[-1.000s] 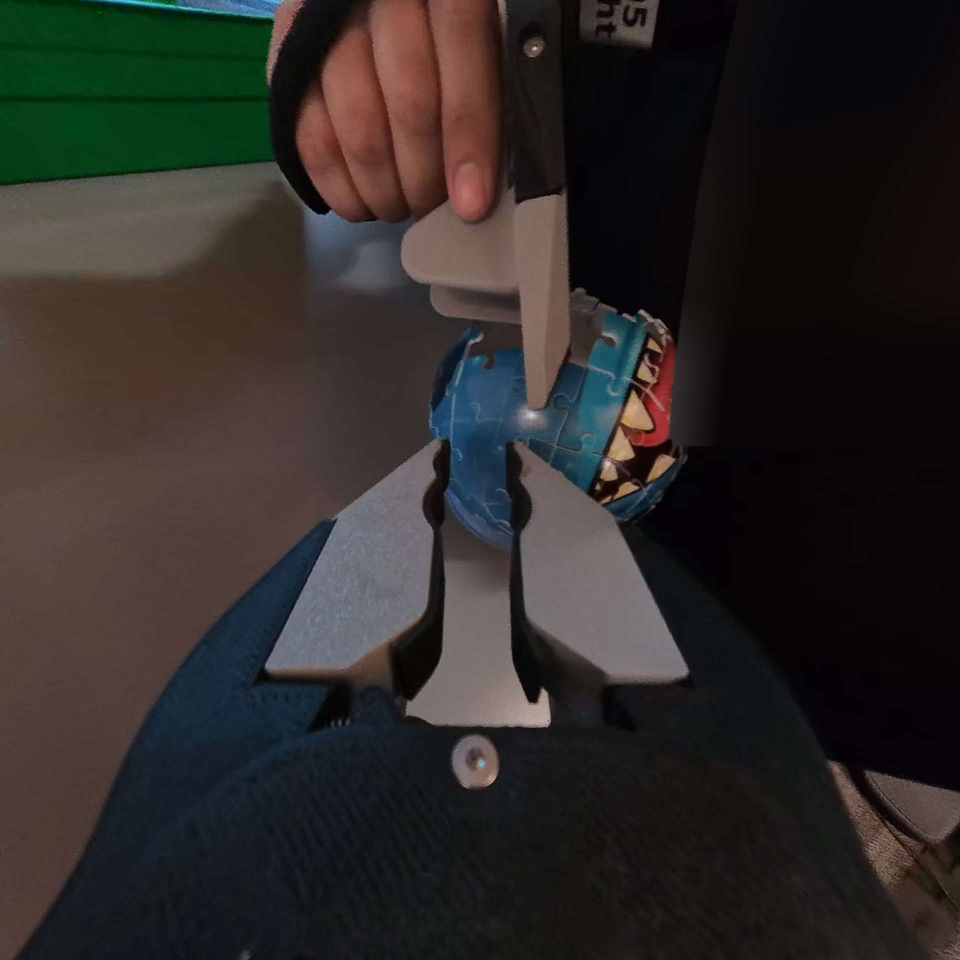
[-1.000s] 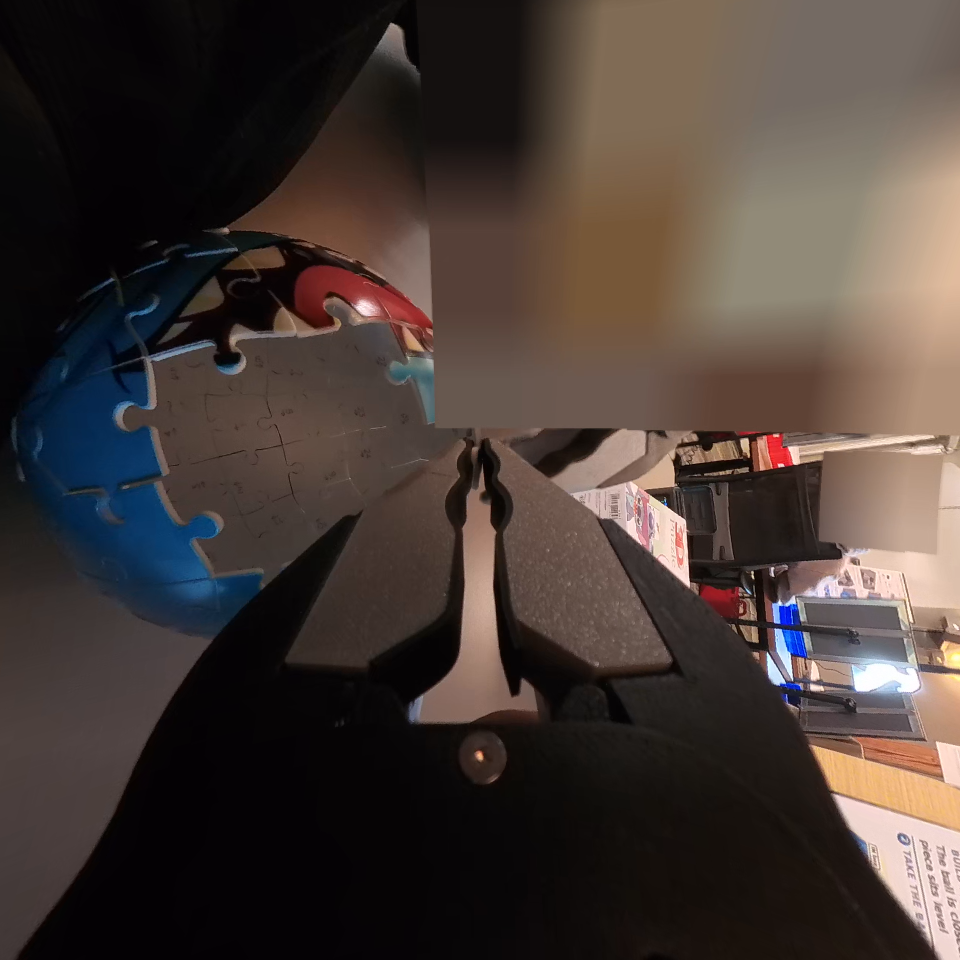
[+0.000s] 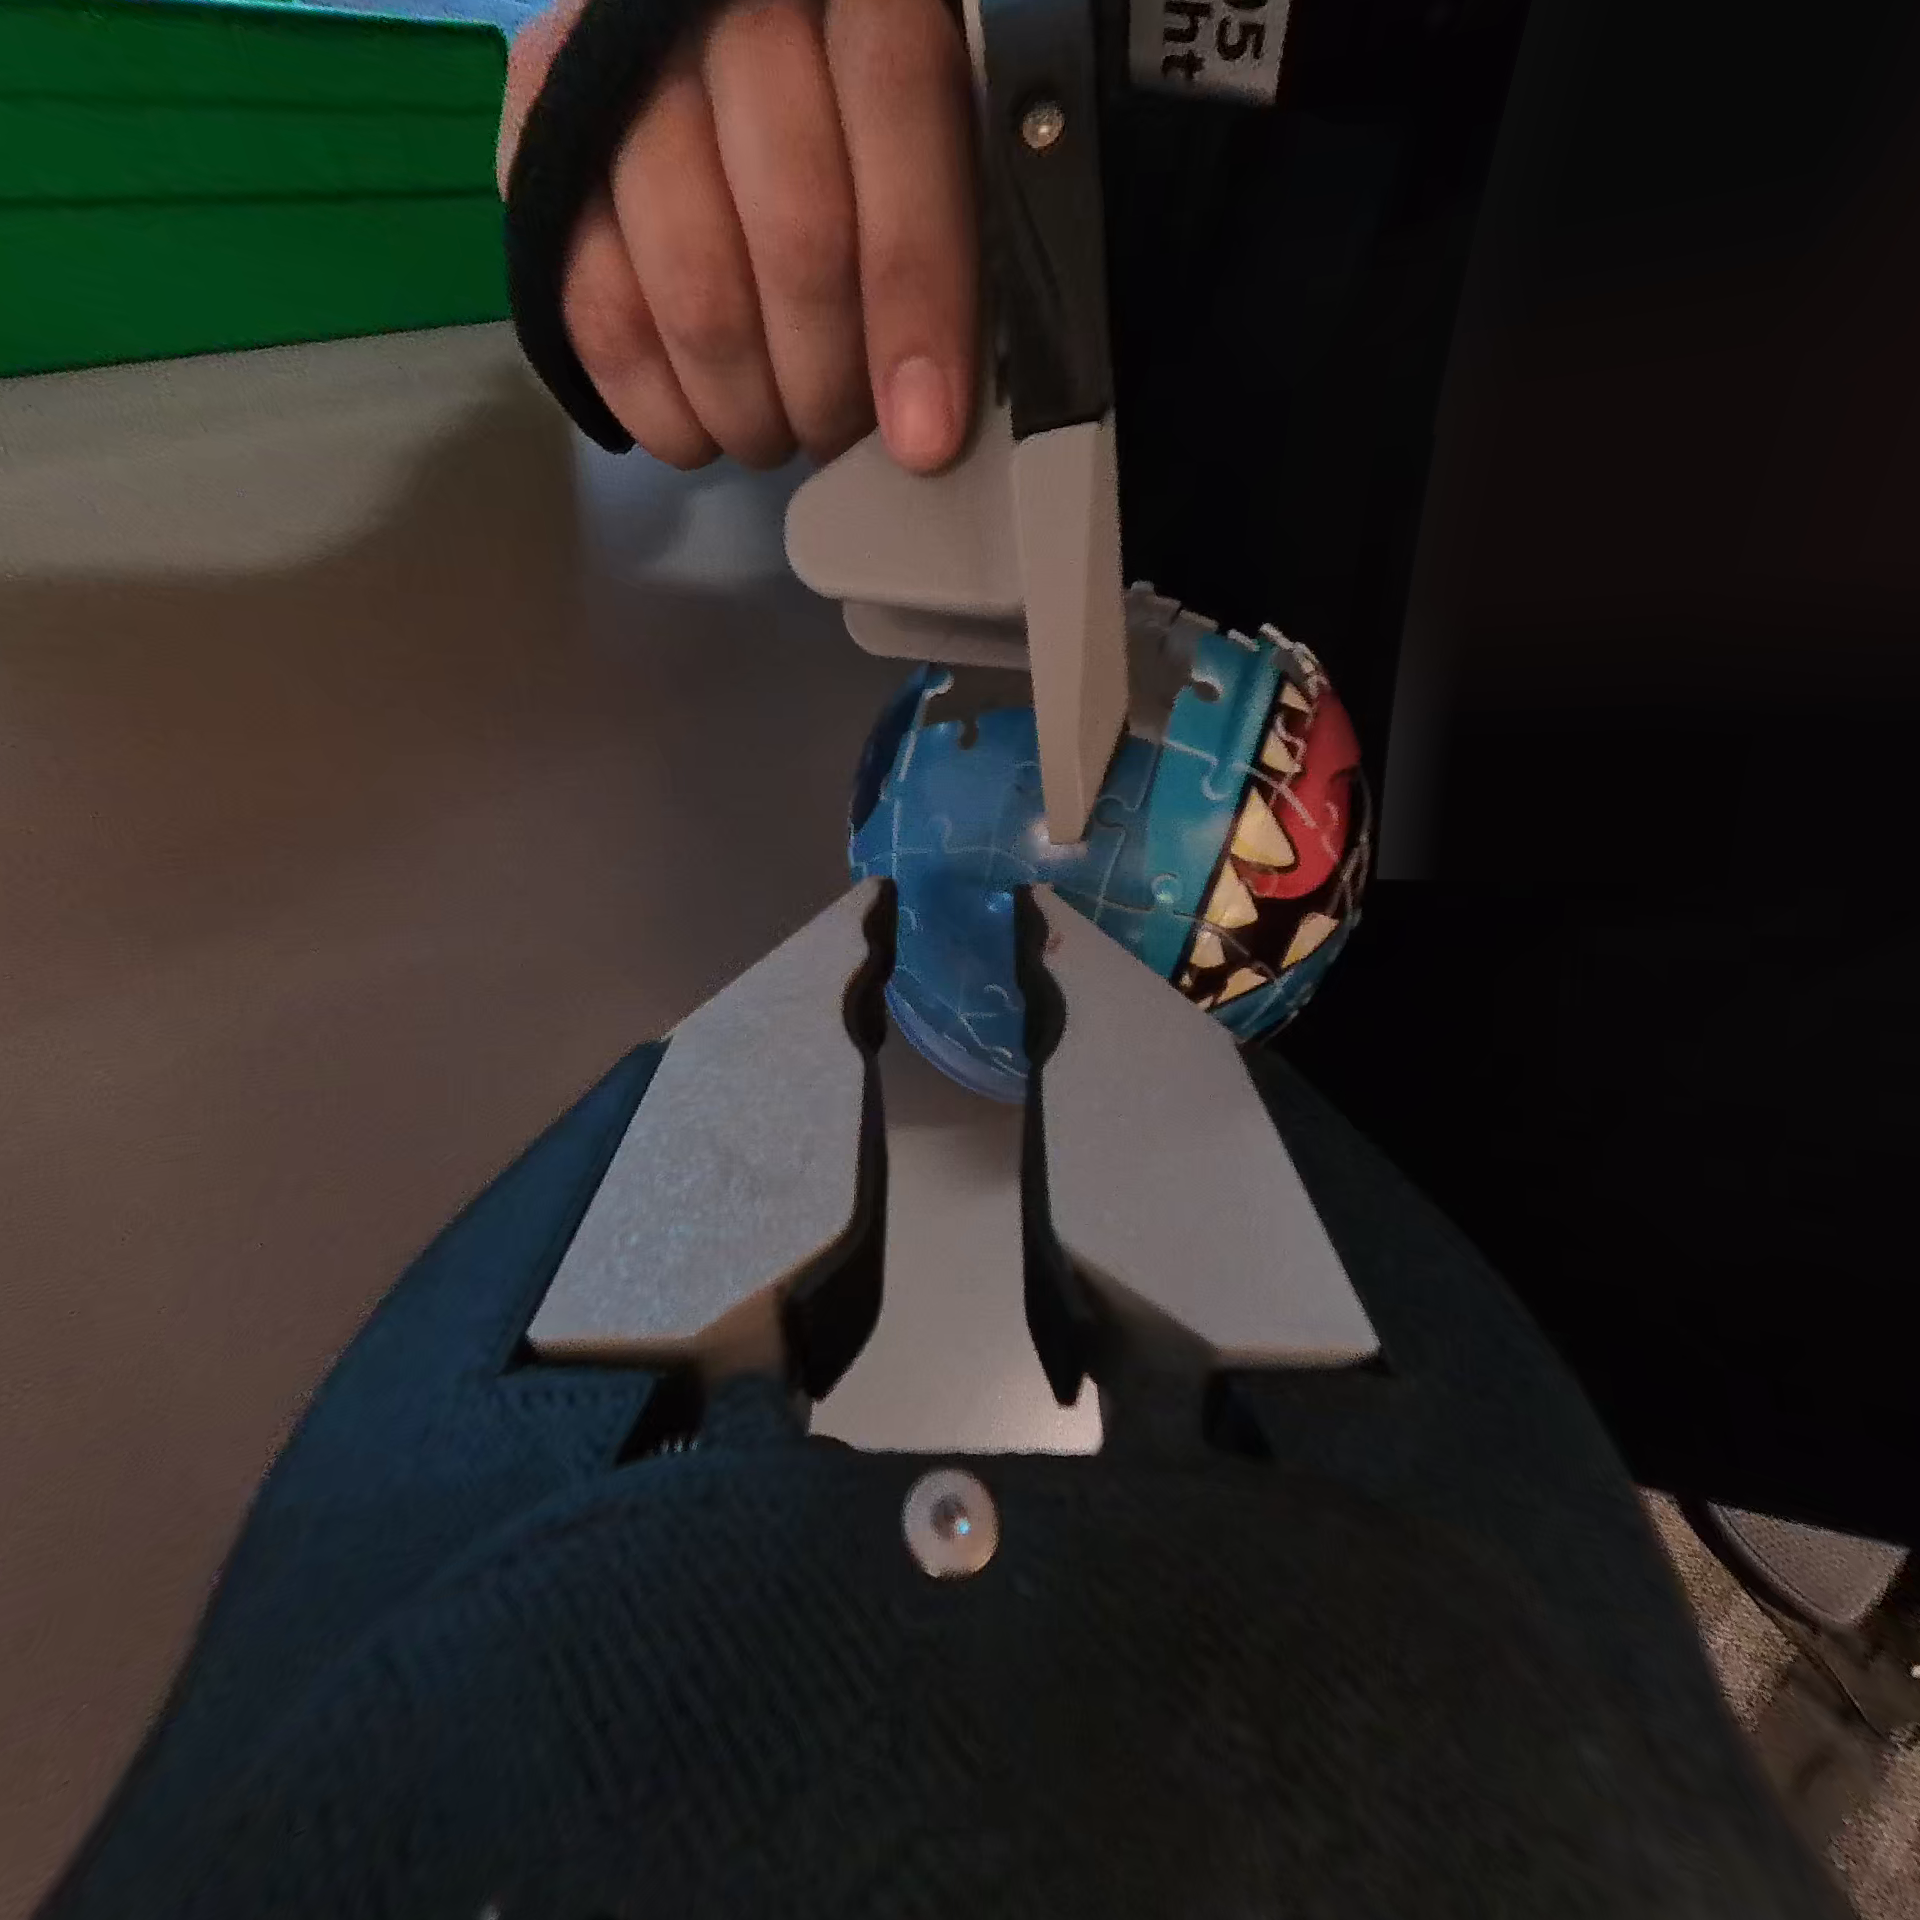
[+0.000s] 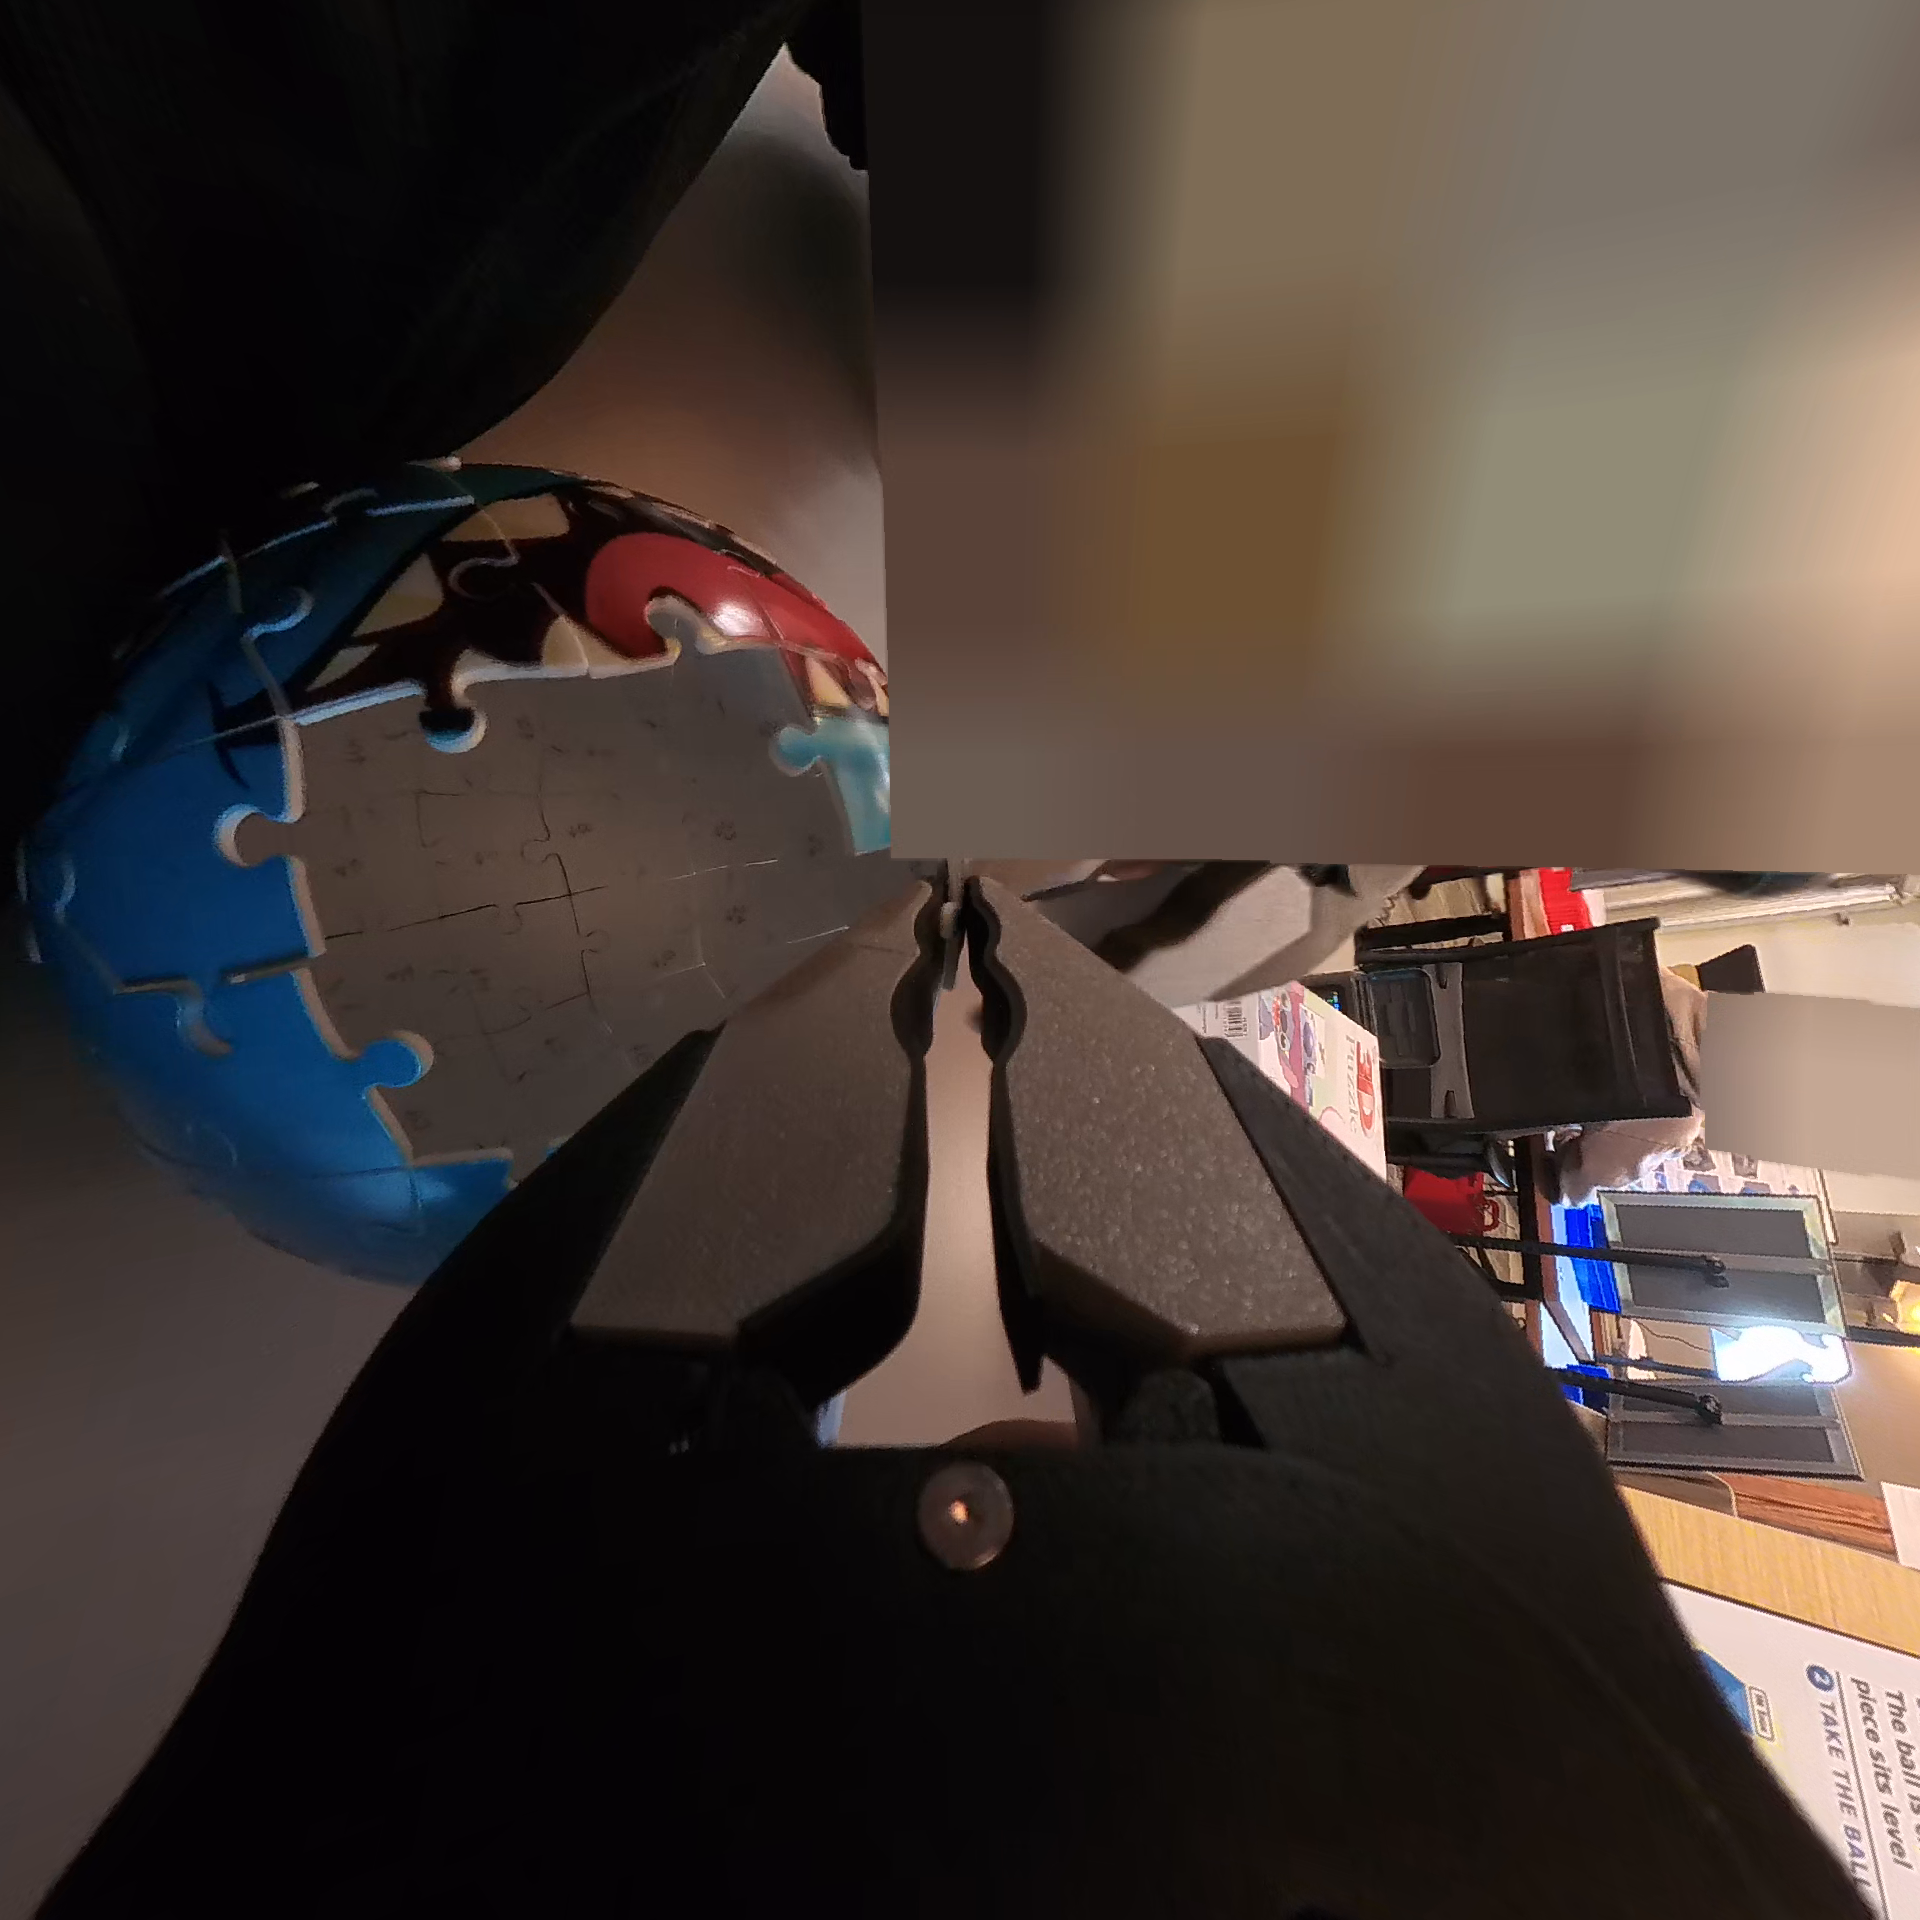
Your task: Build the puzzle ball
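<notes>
Although most of the puzzle ball (image 3: 1122, 852) is already locked together, blue shell and toothy red mouth included, we judge the build unfinished: the right wrist view shows a broad gap with only the grey inner faces of pieces behind it. We hold the ball in the air with the left gripper (image 3: 956, 914), its tongs narrowed onto the blue lower side, while the table (image 3: 312, 831) lies behind, its far edge meeting a green box (image 3: 239, 177). Our right gripper (image 4: 954, 904) comes down from above, tongs nearly together, pinching what looks like a thin pale piece (image 4: 951, 920) at the tips. In the left view those tips touch the blue surface near the gap's jagged rim. What remains, we think, is seating this piece and filling the opening. Room is free toward the table side; dark clothing (image 3: 1610, 623) crowds the ball's mouth side.
</notes>
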A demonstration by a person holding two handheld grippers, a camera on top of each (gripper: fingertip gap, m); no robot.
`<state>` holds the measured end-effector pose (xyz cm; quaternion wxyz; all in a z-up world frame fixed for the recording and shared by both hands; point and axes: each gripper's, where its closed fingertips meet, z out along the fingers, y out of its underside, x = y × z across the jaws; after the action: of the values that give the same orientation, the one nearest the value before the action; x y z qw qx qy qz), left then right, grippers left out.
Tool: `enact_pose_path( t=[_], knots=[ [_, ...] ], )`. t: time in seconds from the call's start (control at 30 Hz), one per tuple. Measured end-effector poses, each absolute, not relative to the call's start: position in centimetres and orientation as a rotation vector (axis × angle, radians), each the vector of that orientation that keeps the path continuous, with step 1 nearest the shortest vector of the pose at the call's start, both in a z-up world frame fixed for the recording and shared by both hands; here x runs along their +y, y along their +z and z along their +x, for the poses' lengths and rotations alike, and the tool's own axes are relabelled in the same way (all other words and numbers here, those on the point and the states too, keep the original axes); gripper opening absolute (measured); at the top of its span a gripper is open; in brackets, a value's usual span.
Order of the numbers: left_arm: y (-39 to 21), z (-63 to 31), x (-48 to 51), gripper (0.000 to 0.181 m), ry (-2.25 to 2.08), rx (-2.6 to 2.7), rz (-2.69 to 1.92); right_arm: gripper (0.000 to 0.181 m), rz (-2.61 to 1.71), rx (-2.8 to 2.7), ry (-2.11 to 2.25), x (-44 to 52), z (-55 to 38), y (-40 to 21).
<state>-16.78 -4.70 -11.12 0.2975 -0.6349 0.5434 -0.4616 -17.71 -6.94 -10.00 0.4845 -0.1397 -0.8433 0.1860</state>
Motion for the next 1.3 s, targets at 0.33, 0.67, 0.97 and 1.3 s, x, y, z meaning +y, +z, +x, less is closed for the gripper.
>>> enact_pose_path(
  t=[0.33,0.67,0.97,1.3],
  knots=[
    [-11.5,-16.7,-4.5,0.015,-1.180,1.467,-1.704,0.000,-0.342,-2.052,0.451,-6.9,-17.7,-10.0],
    [-10.8,-16.8,-4.8,0.022,-1.218,1.459,-1.685,0.000,-0.341,-2.052,0.449,-7.0,-17.8,-10.0],
    [-10.9,-16.7,-4.9,0.020,-1.220,1.469,-1.681,0.000,-0.339,-2.053,0.450,-7.0,-17.8,-10.0],
    [-11.1,-16.8,-4.6,0.022,-1.190,1.476,-1.695,0.000,-0.341,-2.050,0.449,-7.0,-17.8,-10.0]
  ],
)
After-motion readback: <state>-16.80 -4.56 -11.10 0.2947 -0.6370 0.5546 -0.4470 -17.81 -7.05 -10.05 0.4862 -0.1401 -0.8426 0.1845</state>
